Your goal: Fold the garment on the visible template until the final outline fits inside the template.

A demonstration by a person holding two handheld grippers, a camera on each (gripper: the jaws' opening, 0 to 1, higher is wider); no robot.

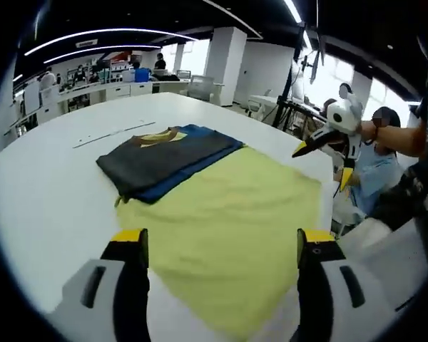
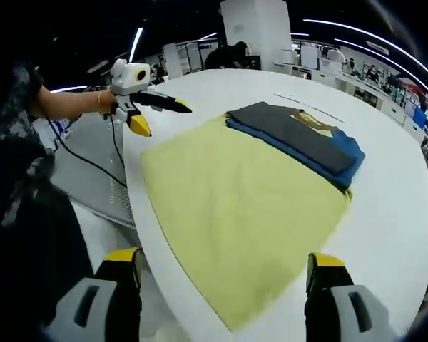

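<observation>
A folded garment of dark grey and blue cloth with a mustard-yellow patch near its collar (image 1: 167,158) (image 2: 303,135) is lying flat in a compact rectangle, overlapping one edge of a pale yellow rectangular fabric template (image 1: 232,228) (image 2: 235,206). The template is lying spread out smoothly, reaching to the near rim of the white table.
</observation>
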